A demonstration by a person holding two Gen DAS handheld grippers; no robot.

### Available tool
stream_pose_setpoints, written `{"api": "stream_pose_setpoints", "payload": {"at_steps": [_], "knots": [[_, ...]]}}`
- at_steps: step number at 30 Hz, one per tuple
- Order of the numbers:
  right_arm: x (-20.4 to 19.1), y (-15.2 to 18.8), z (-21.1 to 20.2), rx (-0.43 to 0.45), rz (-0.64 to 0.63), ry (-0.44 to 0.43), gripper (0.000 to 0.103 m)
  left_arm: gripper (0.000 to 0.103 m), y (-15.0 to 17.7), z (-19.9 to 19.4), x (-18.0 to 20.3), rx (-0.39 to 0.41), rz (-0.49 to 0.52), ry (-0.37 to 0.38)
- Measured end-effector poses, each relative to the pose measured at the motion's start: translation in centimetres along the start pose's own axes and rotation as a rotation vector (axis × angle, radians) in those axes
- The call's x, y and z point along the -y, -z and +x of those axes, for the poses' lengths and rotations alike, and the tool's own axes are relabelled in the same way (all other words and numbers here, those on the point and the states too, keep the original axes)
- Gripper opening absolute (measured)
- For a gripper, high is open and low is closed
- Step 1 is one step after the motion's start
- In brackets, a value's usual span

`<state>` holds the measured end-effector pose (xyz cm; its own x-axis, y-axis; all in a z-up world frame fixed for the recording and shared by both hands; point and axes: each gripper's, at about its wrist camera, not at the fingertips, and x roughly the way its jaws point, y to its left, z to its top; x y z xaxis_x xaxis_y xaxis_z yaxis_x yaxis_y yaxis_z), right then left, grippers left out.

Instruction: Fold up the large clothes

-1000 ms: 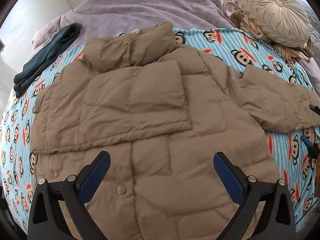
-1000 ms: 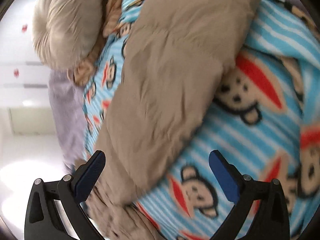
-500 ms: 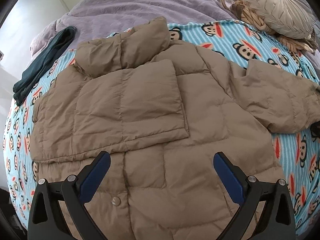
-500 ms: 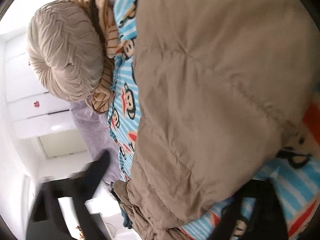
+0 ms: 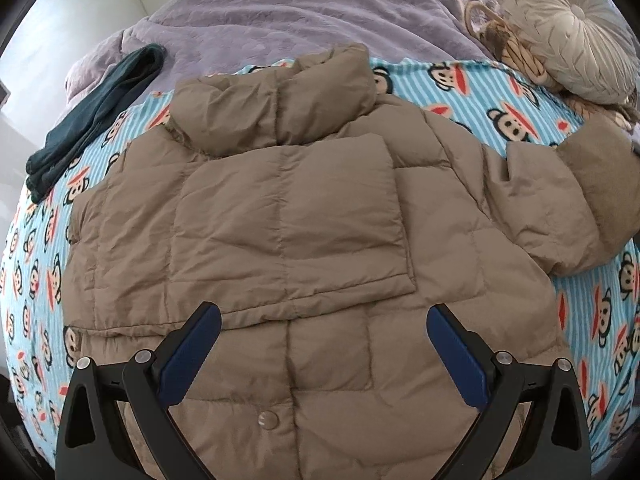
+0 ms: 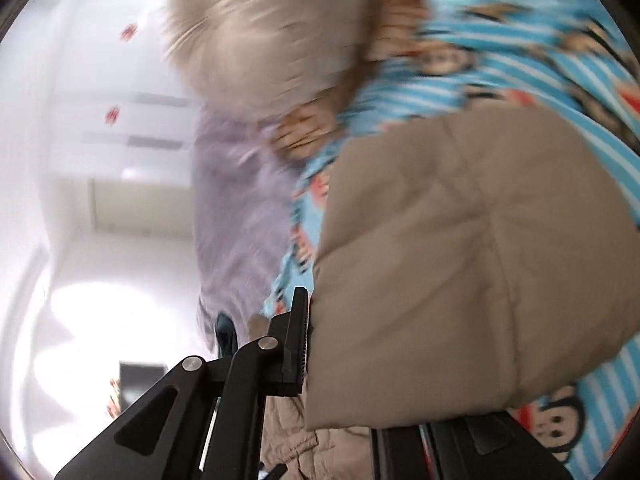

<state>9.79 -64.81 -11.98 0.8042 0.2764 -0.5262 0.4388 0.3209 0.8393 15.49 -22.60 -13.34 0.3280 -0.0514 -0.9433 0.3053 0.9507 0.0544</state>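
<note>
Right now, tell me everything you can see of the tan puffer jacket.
The tan puffer jacket is quilted, matte and slightly crinkled, lying spread on the monkey-print blanket. Its puffy collar points toward the purple bedspread; one sleeve lies folded across the chest, and a snap button shows near the hem. The other sleeve is lifted off the blanket, with the right gripper closing on its cuff. The open left gripper hovers above the hem.
</note>
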Motion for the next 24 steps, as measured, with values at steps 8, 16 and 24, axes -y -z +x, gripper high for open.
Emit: {"api": "stream_pose_setpoints", "payload": {"at_steps": [8,16,24], "knots": [[-12.7,6.5,6.9,-0.124,-0.447,0.017,0.01,0.103,-0.5,-0.4,-5.1,0.049,-0.073,-0.013],[-15.8,18.5,16.4,-0.309,-0.78,0.14,0.009,0.103,0.0,0.4,-10.2,0.056,-0.15,-0.064],[-8.9,23.9,22.3,-0.476,-0.711,0.353,0.014,0.103,0.2,1.8,-11.7,0.074,-0.208,-0.038]]}}
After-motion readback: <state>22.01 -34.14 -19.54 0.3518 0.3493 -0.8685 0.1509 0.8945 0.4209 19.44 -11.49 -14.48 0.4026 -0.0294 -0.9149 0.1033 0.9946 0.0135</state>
